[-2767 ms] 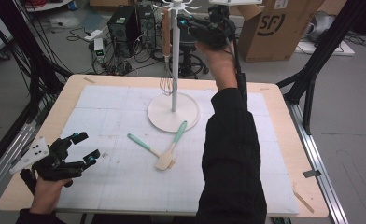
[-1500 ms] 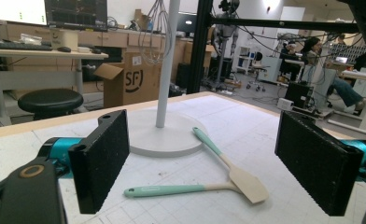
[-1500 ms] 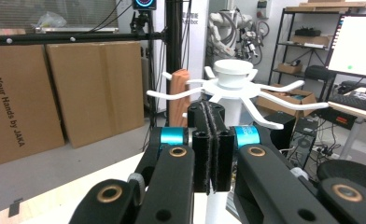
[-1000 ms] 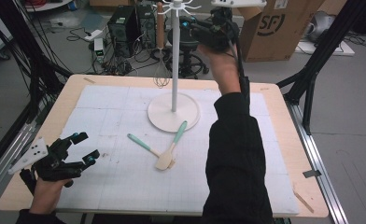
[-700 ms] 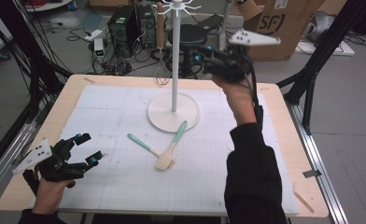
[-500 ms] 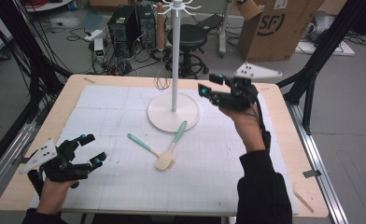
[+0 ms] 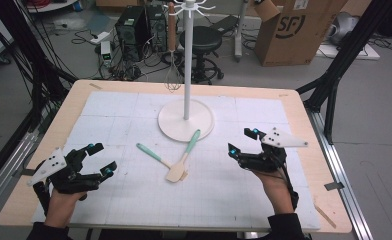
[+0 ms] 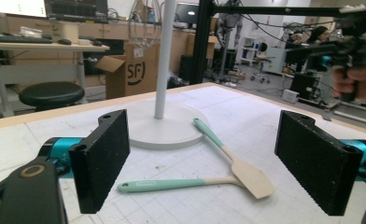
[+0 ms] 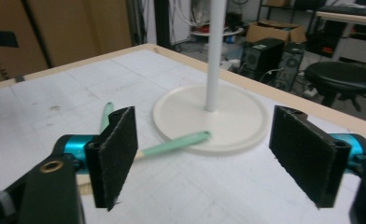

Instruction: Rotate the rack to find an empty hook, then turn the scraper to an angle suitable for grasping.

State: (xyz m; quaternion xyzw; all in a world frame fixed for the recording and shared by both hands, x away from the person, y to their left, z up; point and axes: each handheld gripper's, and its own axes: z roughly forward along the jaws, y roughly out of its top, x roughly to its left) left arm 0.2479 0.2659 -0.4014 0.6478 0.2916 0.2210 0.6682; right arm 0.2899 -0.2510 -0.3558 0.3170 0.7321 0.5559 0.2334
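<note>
Item: my right gripper (image 7: 242, 141), down from the white stand's (image 7: 186, 60) top to the table, jaws just opened, empty. Wooden-handled wire whisk (image 7: 172, 47) hangs hooked. Two mint-handled wooden spatulas (image 7: 176, 157) lie crossed, next. Left gripper (image 7: 100, 159) open, idle.

Right tool (image 7: 241, 141) down from rack, opened.

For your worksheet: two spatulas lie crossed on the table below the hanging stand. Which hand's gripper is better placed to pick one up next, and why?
Probably the left gripper: it sits low, open, with both spatulas lying between its jaws. The right gripper, open and empty, sits farther off.
</note>
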